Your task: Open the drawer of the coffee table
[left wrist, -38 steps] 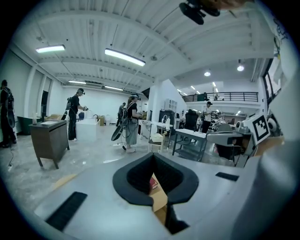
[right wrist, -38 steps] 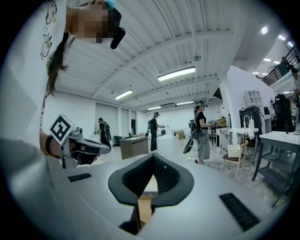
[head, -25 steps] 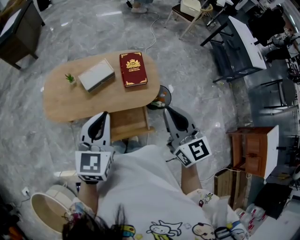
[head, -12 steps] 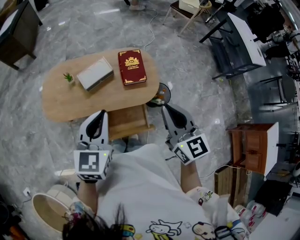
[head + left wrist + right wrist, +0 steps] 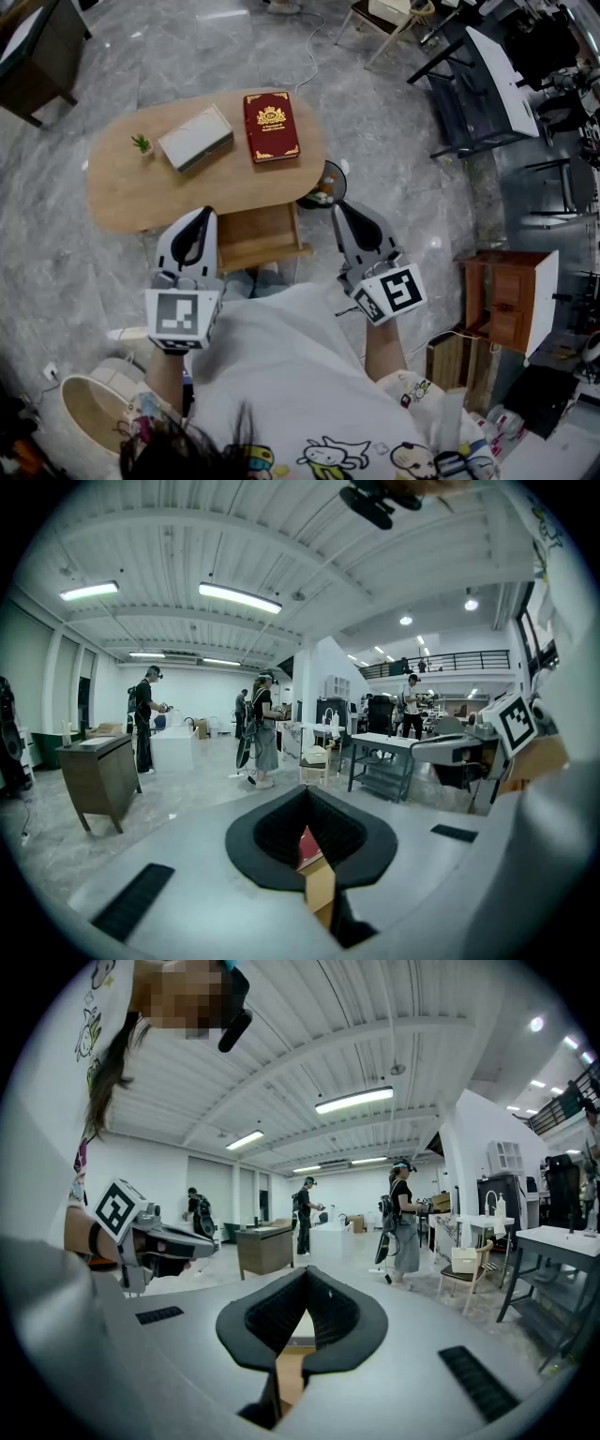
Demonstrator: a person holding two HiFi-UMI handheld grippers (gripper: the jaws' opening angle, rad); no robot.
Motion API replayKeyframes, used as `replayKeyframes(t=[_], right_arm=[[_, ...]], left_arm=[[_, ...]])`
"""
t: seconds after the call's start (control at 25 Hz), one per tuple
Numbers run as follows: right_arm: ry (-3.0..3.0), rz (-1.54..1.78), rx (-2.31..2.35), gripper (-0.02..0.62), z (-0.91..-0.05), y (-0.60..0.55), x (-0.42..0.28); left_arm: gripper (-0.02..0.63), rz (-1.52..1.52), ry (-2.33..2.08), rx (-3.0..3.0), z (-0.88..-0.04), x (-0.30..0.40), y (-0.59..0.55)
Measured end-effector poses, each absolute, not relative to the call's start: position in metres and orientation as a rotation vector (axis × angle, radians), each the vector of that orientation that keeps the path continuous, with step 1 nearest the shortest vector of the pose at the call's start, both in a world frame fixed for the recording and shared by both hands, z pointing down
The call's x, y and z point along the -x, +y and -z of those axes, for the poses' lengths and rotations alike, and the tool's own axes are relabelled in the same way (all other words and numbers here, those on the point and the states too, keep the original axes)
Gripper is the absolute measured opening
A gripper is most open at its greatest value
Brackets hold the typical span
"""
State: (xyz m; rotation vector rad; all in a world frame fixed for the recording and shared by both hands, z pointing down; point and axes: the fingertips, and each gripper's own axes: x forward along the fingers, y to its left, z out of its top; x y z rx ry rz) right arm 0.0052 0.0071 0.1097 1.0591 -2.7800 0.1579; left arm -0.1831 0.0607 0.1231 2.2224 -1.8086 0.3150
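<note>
Flanking the drawer [image 5: 260, 236], which juts from the table [image 5: 131, 192] at its 6 o'clock edge, the left gripper [image 5: 199, 217] at the drawer's 9 o'clock and the right gripper [image 5: 343, 210] at 3 are pressed together, empty. They are held clear, I judge, because the drawer already looks open.

coffee table [image 5: 131, 199]: light wood | book [image 5: 271, 127]: red, gold ornament | floor [image 5: 386, 141]: grey marble

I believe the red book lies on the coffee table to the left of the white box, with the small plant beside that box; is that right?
Not quite: the head view shows the red book to the right of the white box; the small plant is beside that box.
</note>
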Motion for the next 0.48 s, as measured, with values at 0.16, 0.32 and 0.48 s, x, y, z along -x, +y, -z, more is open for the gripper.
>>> replayKeyframes(t=[0.16, 0.32, 0.48], right_arm=[[-2.770, -0.141, -1.051, -0.002, -0.1097, 0.0058, -0.0044], [-2.773, -0.163, -1.059, -0.002, -0.1100, 0.0057, -0.0059], [-2.776, -0.165, -1.049, -0.002, -0.1102, 0.0052, -0.0038]], left_arm=[[0.003, -0.317, -1.820, -2.222, -0.1220, 0.1847, 0.0603], [0.003, -0.326, -1.815, -2.229, -0.1220, 0.1847, 0.0623], [0.003, -0.327, -1.821, -2.224, -0.1226, 0.1874, 0.0611]])
